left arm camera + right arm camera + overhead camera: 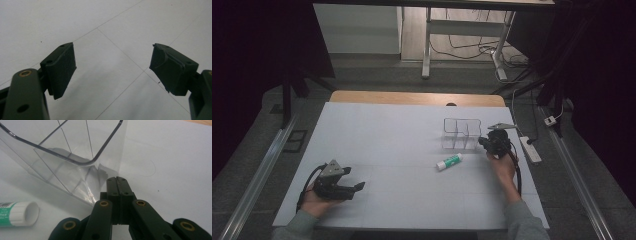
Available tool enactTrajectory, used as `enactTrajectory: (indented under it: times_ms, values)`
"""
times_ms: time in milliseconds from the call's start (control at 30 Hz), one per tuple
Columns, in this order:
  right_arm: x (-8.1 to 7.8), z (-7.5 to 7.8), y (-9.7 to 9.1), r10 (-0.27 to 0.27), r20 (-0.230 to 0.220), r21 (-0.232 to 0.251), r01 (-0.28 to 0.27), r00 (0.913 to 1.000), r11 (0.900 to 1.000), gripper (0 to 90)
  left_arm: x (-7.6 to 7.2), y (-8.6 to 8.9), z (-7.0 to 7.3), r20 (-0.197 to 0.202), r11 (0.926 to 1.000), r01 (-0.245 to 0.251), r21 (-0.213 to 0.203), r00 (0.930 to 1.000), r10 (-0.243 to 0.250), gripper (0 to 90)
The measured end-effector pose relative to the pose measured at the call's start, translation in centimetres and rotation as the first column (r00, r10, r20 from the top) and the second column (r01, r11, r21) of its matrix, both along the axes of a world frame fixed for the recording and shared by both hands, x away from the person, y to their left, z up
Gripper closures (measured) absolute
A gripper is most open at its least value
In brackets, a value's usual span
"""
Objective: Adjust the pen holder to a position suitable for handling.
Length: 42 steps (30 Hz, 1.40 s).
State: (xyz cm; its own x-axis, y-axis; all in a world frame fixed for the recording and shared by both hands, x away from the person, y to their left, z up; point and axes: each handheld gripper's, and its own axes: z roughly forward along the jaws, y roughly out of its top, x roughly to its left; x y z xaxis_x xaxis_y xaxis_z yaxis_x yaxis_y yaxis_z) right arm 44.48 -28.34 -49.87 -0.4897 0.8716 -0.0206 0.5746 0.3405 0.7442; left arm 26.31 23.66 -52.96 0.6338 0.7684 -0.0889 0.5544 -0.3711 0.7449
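A clear plastic organizer (460,133) with dividers stands on the white table cover at the right. Its near corner (75,157) rises just ahead of my right gripper (117,181), whose jaws are pressed together with nothing between them. In the high view the right gripper (484,142) sits beside the organizer's right side. A white glue stick with a green label (449,161) lies flat just in front of the organizer; its white cap end (23,213) lies to the gripper's left. My left gripper (358,188) rests at the front left, its jaws (112,67) wide apart over bare cover.
The white cover (402,150) spreads over a wooden table whose far edge (417,97) shows. A white power strip (530,149) lies off the right edge. Table legs and cables (472,50) stand on the floor behind.
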Motion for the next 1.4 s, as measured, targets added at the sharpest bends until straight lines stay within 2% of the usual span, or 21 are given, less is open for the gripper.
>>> enactTrajectory:
  times_ms: [567, 1400]
  values:
    - [0.4, 0.1, 0.4, 0.002, 0.004, -0.009, -0.002, 1.0000, 1.0000, 89.3, 0.0, -0.1, -0.1, -0.005, 1.0000, 0.002, 0.006, 1.0000, -0.002, 20.2]
    - [0.8, 0.3, 3.3, 0.062, 0.003, -0.011, -0.062, 0.9980, 0.9980, 89.3, 0.0, -0.1, -0.1, -0.004, 1.0000, 0.001, 0.009, 1.0000, -0.001, 20.2]
